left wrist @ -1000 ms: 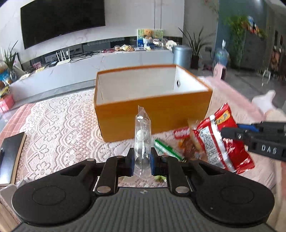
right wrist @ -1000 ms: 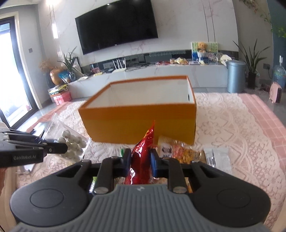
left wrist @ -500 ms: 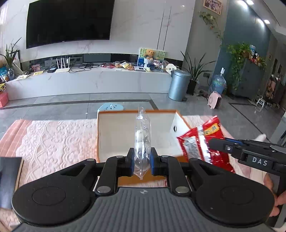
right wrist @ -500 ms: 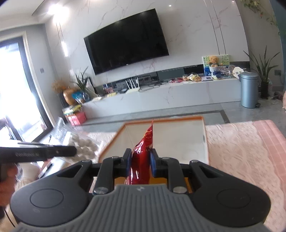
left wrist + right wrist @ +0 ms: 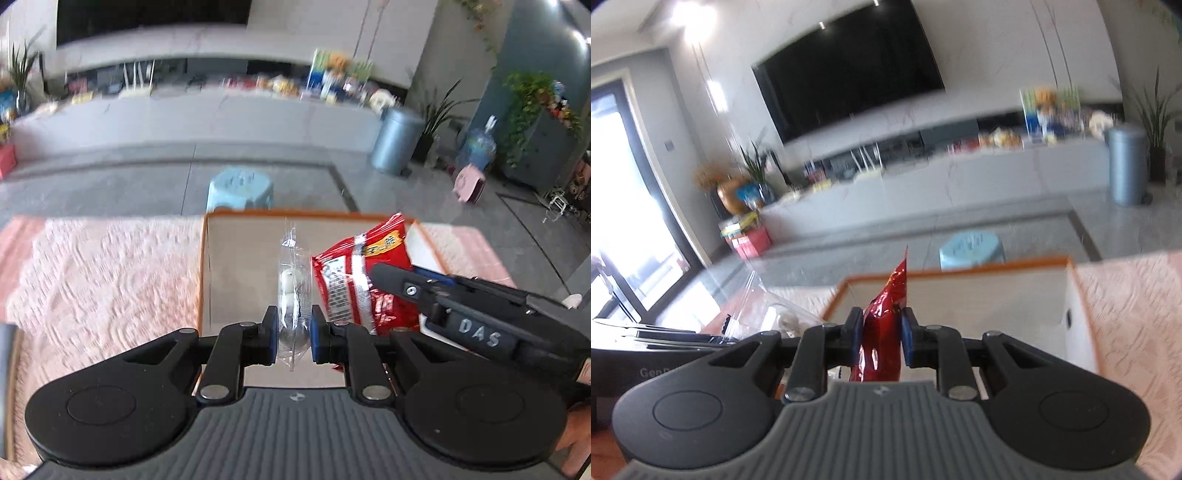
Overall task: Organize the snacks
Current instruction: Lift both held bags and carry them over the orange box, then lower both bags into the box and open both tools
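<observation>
Left hand-held gripper (image 5: 293,334) clenched on a clear bag (image 5: 291,291) of white balls, right hand-held gripper (image 5: 878,338) clenched on a red packet (image 5: 884,332), both held over the orange box (image 5: 236,215) (its white interior open), lace-covered bench (image 5: 110,273) around it, blue stool (image 5: 240,188) beyond the far rim.

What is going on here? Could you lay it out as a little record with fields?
left gripper: shut on clear packet of white round snacks
right gripper: shut on red snack bag
container: orange box, open top, white inside
position: both snacks held above the box opening
surface: pink lace cloth
stage: neither snack released yet
</observation>
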### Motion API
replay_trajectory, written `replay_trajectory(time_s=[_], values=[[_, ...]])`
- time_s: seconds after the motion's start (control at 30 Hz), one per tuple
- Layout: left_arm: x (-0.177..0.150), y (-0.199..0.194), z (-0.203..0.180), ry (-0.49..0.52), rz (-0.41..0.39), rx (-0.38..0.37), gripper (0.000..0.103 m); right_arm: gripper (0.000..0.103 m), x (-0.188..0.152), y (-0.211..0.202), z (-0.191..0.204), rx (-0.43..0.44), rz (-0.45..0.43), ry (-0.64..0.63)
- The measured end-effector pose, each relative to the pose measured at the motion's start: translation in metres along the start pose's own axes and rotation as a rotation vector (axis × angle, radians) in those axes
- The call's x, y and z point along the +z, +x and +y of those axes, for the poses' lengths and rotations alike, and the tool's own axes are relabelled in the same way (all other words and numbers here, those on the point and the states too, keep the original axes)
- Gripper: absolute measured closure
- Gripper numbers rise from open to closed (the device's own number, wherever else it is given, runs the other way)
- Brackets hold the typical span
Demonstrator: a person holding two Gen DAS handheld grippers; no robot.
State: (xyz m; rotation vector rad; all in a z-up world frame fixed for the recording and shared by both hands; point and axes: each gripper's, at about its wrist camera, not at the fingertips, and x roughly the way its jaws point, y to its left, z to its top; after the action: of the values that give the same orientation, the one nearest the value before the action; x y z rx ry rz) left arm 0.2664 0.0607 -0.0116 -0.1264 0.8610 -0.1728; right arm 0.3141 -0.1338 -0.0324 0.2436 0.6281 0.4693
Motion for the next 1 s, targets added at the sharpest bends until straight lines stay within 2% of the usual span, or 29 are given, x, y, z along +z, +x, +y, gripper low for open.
replay_trajectory(time_s=[0.17, 0.33, 0.43, 0.73, 0.87, 1.0], values=[[-0.007, 0.043, 0.016, -0.033, 0.103, 0.002, 0.085, 0.085, -0.017, 0.051, -0.018, -0.009, 0.1, 0.055], [-0.016, 0.068, 0.025, -0.068, 0.176, -0.038, 0.085, 0.085, -0.029, 0.08, -0.031, -0.04, 0.184, 0.059], [-0.018, 0.077, 0.023, -0.061, 0.209, -0.042, 0.085, 0.085, -0.036, 0.088, -0.041, -0.022, 0.227, 0.113], [-0.012, 0.082, 0.024, -0.056, 0.261, -0.053, 0.085, 0.085, -0.042, 0.104, -0.044, -0.043, 0.304, 0.084], [-0.006, 0.088, 0.015, -0.042, 0.276, -0.027, 0.082, 0.084, -0.036, 0.111, -0.038, -0.063, 0.326, 0.044], [-0.005, 0.08, 0.012, -0.025, 0.259, -0.001, 0.071, 0.081, -0.034, 0.111, -0.036, -0.11, 0.342, 0.018]])
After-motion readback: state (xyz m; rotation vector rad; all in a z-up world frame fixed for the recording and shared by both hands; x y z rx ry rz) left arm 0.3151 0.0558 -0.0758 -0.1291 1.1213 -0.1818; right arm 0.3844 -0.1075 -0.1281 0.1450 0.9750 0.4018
